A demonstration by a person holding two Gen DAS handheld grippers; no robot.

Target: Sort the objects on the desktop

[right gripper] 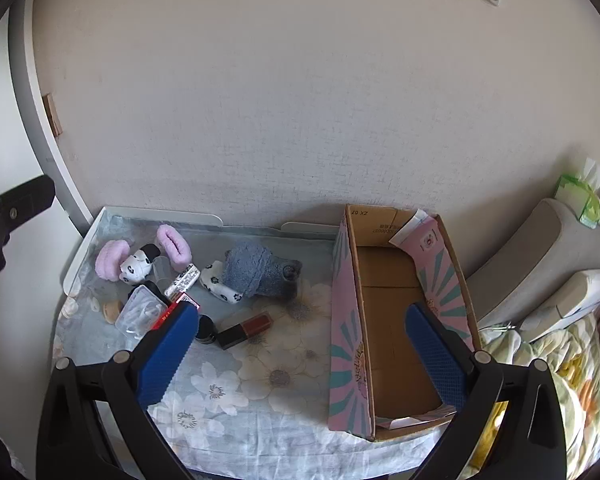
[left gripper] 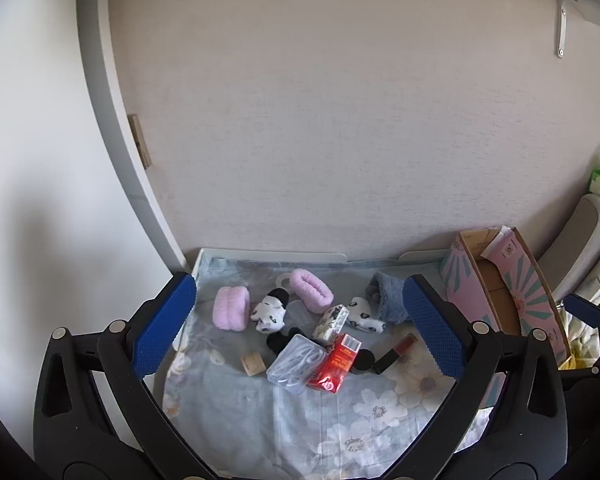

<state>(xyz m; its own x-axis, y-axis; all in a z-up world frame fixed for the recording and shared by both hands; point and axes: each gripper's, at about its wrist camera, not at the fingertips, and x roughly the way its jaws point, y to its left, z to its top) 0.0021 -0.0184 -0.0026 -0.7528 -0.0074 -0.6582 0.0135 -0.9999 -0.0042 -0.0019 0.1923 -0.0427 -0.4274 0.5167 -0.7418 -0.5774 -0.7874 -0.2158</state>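
A small table under a flowered cloth (left gripper: 260, 412) (right gripper: 260, 384) carries a heap of small things: two pink fluffy bands (left gripper: 231, 307) (left gripper: 312, 290), black-and-white socks (left gripper: 270, 312) (right gripper: 220, 280), a blue-grey fluffy sock (right gripper: 256, 268), a clear plastic case (left gripper: 296, 363), a red packet (left gripper: 334, 366) and a dark red lipstick (right gripper: 246, 329). An open pink cardboard box (right gripper: 396, 320) (left gripper: 500, 300) stands at the right. My left gripper (left gripper: 300, 328) hovers open above the heap, holding nothing. My right gripper (right gripper: 302, 350) is open too, over the box's left wall.
A small wooden spool (left gripper: 253, 364), a black round jar (right gripper: 205, 330), a patterned tissue pack (left gripper: 332, 322) and a clear cup (right gripper: 162, 269) lie in the heap. The wall rises behind the table. A grey cushion (right gripper: 540, 248), a green tissue pack (right gripper: 580, 200) and bedding (right gripper: 560, 380) lie right.
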